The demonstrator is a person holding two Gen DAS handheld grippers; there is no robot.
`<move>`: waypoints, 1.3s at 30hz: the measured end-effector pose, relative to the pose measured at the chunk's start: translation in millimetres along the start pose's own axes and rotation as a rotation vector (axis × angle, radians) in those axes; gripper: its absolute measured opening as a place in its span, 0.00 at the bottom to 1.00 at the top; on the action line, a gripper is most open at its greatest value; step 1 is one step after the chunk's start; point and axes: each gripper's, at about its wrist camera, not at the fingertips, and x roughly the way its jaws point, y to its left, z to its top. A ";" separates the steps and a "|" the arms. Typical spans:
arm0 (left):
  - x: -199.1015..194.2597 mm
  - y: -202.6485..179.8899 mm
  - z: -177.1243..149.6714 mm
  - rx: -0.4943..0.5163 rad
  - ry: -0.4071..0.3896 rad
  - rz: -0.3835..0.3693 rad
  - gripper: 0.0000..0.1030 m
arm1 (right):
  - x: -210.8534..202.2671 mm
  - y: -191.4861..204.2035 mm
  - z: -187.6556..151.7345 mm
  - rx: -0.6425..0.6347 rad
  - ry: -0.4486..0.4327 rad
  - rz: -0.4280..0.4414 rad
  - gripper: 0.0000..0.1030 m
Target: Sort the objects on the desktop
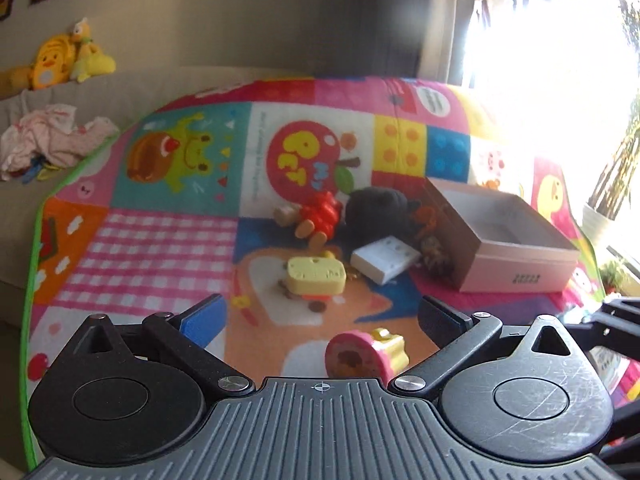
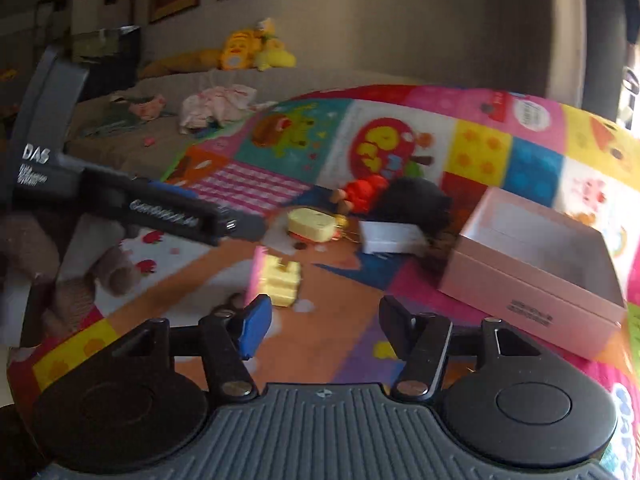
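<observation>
Small toys lie on a colourful play mat (image 1: 168,240). A pink-and-yellow round stamp toy (image 1: 364,356) lies between and just ahead of the open fingers of my left gripper (image 1: 320,320), not gripped. Farther off lie a yellow block toy (image 1: 316,276), a red figure (image 1: 320,214), a black plush (image 1: 376,208) and a white flat box (image 1: 384,260). An open pink box (image 1: 508,248) stands at the right. My right gripper (image 2: 324,324) is open and empty, with the stamp toy (image 2: 276,280) ahead to its left and the pink box (image 2: 536,268) to its right.
The left gripper's body (image 2: 140,204) and the hand holding it (image 2: 80,272) fill the left of the right wrist view. A sofa (image 1: 120,84) with yellow plush toys (image 1: 68,56) and crumpled clothes (image 1: 48,140) stands behind the mat. A bright window (image 1: 560,40) is at the right.
</observation>
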 end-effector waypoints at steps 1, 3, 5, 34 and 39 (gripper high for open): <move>-1.0 2.6 2.8 -0.014 -0.020 0.013 1.00 | 8.5 11.5 4.6 -0.036 -0.007 0.017 0.57; -1.7 11.7 7.1 -0.061 -0.045 0.049 1.00 | 24.6 24.7 12.6 -0.078 -0.012 0.020 0.57; -1.9 25.3 9.2 -0.115 -0.056 0.080 1.00 | 41.6 30.8 23.1 -0.078 -0.007 0.006 0.57; 81.9 4.8 -17.3 -0.247 0.165 -0.053 0.71 | -15.0 -100.7 -62.2 0.279 0.064 -0.517 0.84; 81.3 -16.4 -13.0 -0.065 0.123 0.016 0.56 | -8.2 -114.5 -74.7 0.400 0.093 -0.480 0.84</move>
